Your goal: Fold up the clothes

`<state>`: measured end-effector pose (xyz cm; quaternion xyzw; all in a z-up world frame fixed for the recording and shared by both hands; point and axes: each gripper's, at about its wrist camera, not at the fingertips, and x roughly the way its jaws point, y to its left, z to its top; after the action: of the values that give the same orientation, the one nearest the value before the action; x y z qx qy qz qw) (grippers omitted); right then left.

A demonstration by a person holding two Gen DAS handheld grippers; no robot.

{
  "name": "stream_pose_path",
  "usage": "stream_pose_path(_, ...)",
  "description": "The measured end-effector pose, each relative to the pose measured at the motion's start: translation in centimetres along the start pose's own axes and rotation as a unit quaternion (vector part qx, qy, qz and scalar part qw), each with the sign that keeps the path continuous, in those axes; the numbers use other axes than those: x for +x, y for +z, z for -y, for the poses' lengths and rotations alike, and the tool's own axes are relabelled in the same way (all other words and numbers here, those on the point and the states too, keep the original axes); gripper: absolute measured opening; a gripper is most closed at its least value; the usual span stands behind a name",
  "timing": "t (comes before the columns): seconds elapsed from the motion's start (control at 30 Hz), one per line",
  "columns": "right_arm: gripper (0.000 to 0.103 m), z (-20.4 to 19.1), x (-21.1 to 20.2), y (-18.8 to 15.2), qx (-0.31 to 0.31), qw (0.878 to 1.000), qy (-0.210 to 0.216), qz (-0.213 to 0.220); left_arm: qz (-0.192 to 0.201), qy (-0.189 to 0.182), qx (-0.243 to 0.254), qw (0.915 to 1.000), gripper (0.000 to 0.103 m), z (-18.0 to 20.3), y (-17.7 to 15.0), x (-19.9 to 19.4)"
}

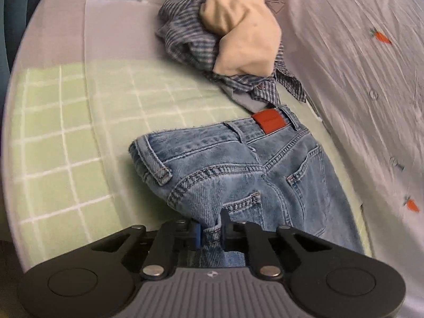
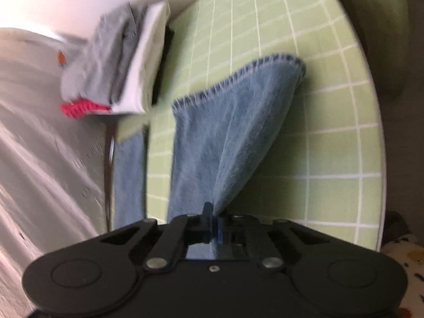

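Observation:
A pair of blue jeans (image 1: pixel 238 169) with a red waist patch (image 1: pixel 269 120) lies on the green checked cover (image 1: pixel 66 137). My left gripper (image 1: pixel 210 234) is shut on the denim near a back pocket at the waist end. In the right wrist view my right gripper (image 2: pixel 213 226) is shut on the edge of a jeans leg (image 2: pixel 233 122) and lifts it off the green cover (image 2: pixel 331 132), so the leg hangs in a fold down to its stitched hem. The other leg (image 2: pixel 129 180) lies flat to the left.
A crumpled striped shirt (image 1: pixel 185 39) and a cream garment (image 1: pixel 243 31) are piled behind the jeans. A white carrot-print sheet (image 1: pixel 357 66) lies along the right. A stack of folded grey, white and red clothes (image 2: pixel 119 71) sits beyond the legs. The cover's edge (image 2: pixel 376 122) curves at right.

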<state>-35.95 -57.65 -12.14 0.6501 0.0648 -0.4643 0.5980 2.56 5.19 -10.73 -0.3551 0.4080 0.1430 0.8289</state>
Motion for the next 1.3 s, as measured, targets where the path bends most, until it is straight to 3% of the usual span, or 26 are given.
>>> stream_pose_path(0.07, 0.003, 0.0, -1.2, 0.1, 0.006, 1.000, 0.011, 0.012, 0.011, 0.000, 0.004, 0.9999, 0.012, 0.4, 0.3, -1.8)
stream_pose_path(0.27, 0.002, -2.2, -5.1, 1.6, -0.011, 0.999, 0.047, 0.011, 0.041, -0.041, -0.054, 0.9968, 0.011, -0.6, 1.7, -8.6)
stream_pose_path(0.37, 0.002, -4.9, -8.2, 2.6, -0.039, 0.995, 0.088, 0.010, 0.072, -0.061, -0.033, 0.9950, 0.011, 0.7, 2.6, -12.7)
stream_pose_path(0.47, 0.002, -8.1, -10.3, 3.1, -0.113, 0.985, 0.126, 0.026, 0.100, -0.072, -0.003, 0.9924, 0.012, 1.9, 3.0, -15.4)
stream_pose_path(0.57, 0.002, -9.7, -9.6, 2.8, -0.172, 0.976, 0.125, 0.036, 0.091, -0.045, -0.010, 0.9948, 0.012, 1.6, 2.2, -14.1)
stream_pose_path(0.73, 0.002, -8.7, -7.2, 2.5, -0.116, 0.986, 0.119, 0.002, 0.067, -0.011, -0.044, 0.9967, 0.012, -0.1, 0.3, -12.8)
stream_pose_path(0.87, 0.002, -9.4, -7.0, 2.9, -0.131, 0.986, 0.100, 0.019, 0.065, -0.003, -0.052, 0.9965, 0.012, -0.2, 0.2, -12.2)
stream_pose_path(1.0, 0.002, -11.0, -6.0, 3.2, -0.135, 0.986, 0.095, 0.024, 0.075, -0.008, -0.041, 0.9963, 0.012, 2.1, 0.9, -11.2)
stream_pose_path(1.17, 0.002, -15.7, -2.8, 2.5, -0.179, 0.981, 0.075, 0.030, 0.069, -0.012, -0.050, 0.9963, 0.012, 5.0, 2.4, -8.1)
stream_pose_path(1.3, 0.002, -22.6, 4.1, 1.9, -0.209, 0.975, 0.072, 0.001, 0.074, -0.014, -0.041, 0.9963, 0.016, 8.7, 4.4, -3.2)
